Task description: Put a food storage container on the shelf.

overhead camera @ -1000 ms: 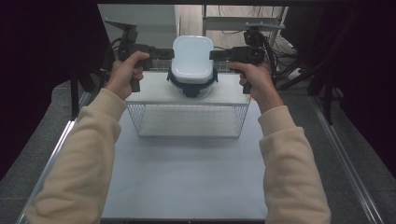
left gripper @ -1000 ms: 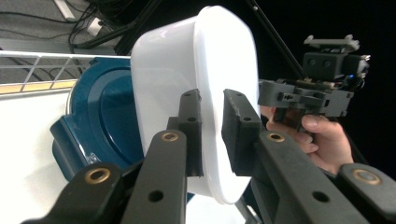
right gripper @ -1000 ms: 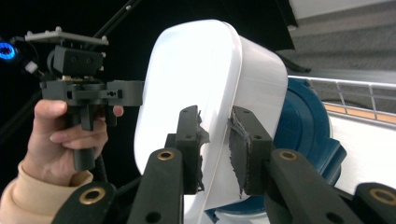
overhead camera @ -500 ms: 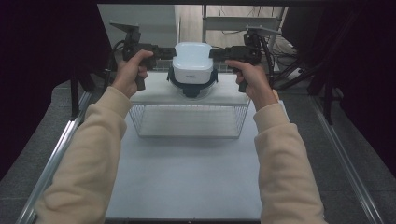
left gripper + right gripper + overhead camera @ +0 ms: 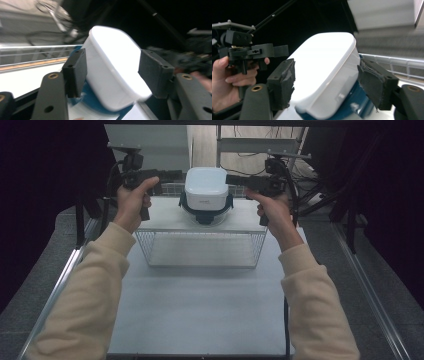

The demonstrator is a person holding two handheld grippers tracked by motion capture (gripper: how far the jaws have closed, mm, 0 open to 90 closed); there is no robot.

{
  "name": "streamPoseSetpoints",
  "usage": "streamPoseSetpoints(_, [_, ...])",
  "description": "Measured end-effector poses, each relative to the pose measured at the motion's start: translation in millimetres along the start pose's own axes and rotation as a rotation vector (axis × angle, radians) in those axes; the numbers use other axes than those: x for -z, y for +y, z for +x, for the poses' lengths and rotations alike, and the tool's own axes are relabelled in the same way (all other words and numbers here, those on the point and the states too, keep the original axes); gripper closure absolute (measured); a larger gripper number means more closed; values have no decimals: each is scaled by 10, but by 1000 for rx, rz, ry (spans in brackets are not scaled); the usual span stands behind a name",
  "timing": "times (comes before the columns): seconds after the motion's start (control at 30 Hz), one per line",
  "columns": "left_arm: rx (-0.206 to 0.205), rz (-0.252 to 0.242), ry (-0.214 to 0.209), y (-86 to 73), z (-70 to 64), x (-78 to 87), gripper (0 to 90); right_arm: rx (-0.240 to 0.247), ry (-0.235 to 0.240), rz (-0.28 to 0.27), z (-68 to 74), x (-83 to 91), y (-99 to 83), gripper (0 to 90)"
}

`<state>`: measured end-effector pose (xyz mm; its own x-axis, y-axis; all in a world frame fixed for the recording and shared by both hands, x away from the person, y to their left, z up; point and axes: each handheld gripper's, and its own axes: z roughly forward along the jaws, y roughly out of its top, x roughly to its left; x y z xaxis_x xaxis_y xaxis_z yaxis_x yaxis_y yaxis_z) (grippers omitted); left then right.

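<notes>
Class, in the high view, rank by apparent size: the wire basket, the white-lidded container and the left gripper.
1. wire basket, clearly largest.
2. white-lidded container.
3. left gripper, though its length nearly matches the container's width, so 2 and 3 are close.

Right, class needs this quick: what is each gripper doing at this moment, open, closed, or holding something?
Left gripper: open, jaws either side of the white lidded container, right pad apart from it.
Right gripper: open, jaws straddling the same container, not clamped.

A white table (image 5: 200,310) carries a wire rack (image 5: 200,247) with a flat white top; on that top apparently stands a white-lidded, blue-clipped container (image 5: 206,195).
</notes>
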<state>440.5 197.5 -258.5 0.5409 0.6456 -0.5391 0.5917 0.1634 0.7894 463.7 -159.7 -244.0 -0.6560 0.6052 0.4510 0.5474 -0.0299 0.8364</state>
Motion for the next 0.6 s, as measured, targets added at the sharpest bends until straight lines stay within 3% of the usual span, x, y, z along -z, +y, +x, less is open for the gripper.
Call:
streamPoseSetpoints(0.2, [-136,14,80,-419,-173,284,328,121,-8,-6,32,344,-305,271])
streamPoseSetpoints(0.37, [-199,23,83,-765,-273,460,299,170,-21,2,51,602,-593,272])
streamPoseSetpoints(0.6, [-260,86,51,-1373,-348,584,269,224,-29,18,98,873,-1003,276])
